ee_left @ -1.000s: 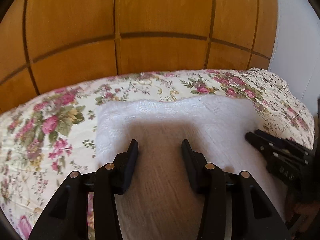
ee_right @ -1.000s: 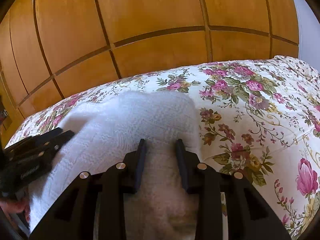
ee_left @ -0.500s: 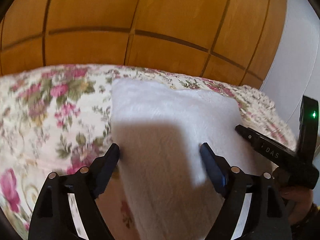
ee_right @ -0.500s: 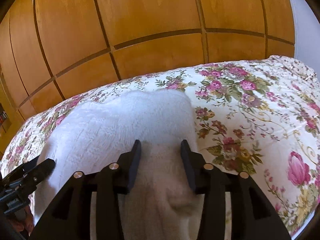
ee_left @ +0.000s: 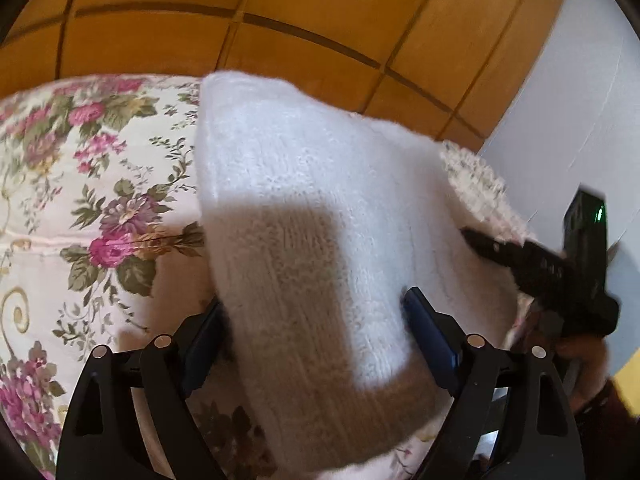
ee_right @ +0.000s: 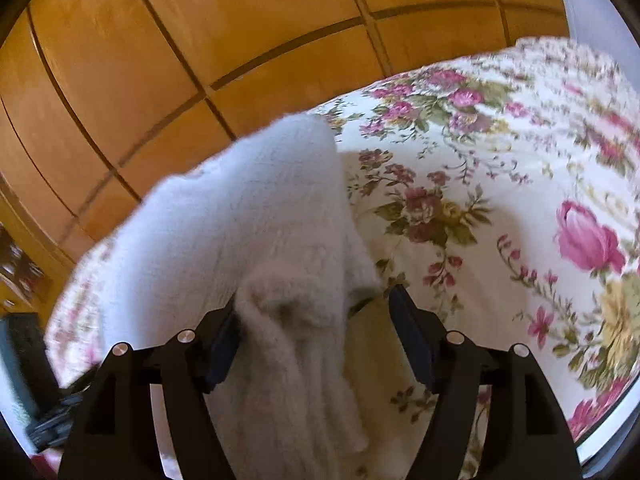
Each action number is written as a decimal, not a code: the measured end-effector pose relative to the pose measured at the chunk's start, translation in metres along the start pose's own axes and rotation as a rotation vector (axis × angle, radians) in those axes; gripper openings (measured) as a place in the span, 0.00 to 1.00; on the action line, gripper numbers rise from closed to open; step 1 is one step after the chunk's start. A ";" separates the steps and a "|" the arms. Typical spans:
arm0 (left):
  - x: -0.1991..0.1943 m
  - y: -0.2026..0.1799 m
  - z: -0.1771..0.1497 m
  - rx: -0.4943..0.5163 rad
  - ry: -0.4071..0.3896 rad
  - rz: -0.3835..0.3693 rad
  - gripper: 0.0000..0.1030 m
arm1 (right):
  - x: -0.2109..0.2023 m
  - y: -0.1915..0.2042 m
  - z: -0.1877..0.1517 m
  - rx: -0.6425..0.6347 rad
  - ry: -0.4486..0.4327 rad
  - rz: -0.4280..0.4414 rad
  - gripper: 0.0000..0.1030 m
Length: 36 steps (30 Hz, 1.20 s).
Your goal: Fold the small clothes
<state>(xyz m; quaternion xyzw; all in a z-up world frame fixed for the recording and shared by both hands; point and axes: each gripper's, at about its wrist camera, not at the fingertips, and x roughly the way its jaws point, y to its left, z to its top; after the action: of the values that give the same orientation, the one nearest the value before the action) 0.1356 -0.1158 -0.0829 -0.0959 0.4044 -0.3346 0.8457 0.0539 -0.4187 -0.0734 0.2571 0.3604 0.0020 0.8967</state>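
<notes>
In the left wrist view, the left gripper (ee_left: 316,312) has its two fingers spread wide, one on each side of the white knitted garment (ee_left: 304,208). The garment lies on the flowered bedspread (ee_left: 92,208), with the near end between the fingers; I cannot tell if the pads really touch the wool. At the right edge, the right gripper (ee_left: 532,264) comes in beside the far side of the garment, blurred. Behind the bed there is a wooden wardrobe (ee_left: 280,16).

In the right wrist view, the right gripper (ee_right: 316,316) is also spread apart. The left finger (ee_right: 224,344) stands against a fluffy bunched part of the garment (ee_right: 248,216), and the other finger is over the bare bedspread (ee_right: 500,184), apart from the cloth. So nothing is pinched on this side.

My judgement: the fold is not finished, because the near part looks bunched. The danger is that the wide fingers close on only one layer of this thick, soft wool, or on the bedspread together with it. Then the layers slide apart when lifted, and the fold becomes crooked.
</notes>
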 end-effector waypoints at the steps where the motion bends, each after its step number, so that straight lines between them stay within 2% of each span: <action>1: -0.005 0.007 0.002 -0.046 -0.013 -0.025 0.83 | -0.002 -0.001 0.000 0.012 0.010 0.023 0.68; 5: -0.015 0.023 0.008 -0.147 -0.040 -0.064 0.83 | -0.004 -0.007 -0.006 0.074 0.082 0.113 0.69; 9: -0.013 0.022 0.009 -0.133 -0.024 -0.063 0.83 | 0.000 -0.013 -0.011 0.149 0.123 0.197 0.71; 16: 0.002 0.022 0.008 -0.134 0.053 -0.137 0.85 | 0.012 -0.010 -0.007 0.172 0.142 0.230 0.71; 20: 0.008 0.020 0.016 -0.128 0.079 -0.163 0.85 | 0.023 -0.010 0.001 0.195 0.136 0.240 0.66; 21: 0.010 0.020 0.017 -0.121 0.083 -0.153 0.80 | 0.027 -0.010 0.003 0.203 0.134 0.247 0.65; 23: 0.014 0.015 0.019 -0.081 0.093 -0.110 0.69 | 0.030 -0.010 0.004 0.209 0.131 0.260 0.51; 25: 0.013 0.005 0.021 -0.010 0.076 -0.071 0.58 | 0.032 -0.007 0.005 0.200 0.128 0.288 0.44; 28: 0.005 -0.008 0.026 0.094 0.040 -0.013 0.49 | 0.024 0.007 0.006 0.107 0.093 0.263 0.40; 31: -0.002 -0.019 0.033 0.175 -0.007 0.033 0.44 | 0.017 0.019 0.008 0.052 0.054 0.254 0.38; 36: -0.010 -0.031 0.050 0.287 -0.097 0.094 0.42 | 0.012 0.044 0.015 -0.036 -0.018 0.253 0.37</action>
<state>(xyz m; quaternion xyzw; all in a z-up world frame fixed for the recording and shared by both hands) 0.1533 -0.1383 -0.0301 0.0291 0.3153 -0.3441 0.8839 0.0811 -0.3849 -0.0516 0.2844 0.3170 0.1193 0.8969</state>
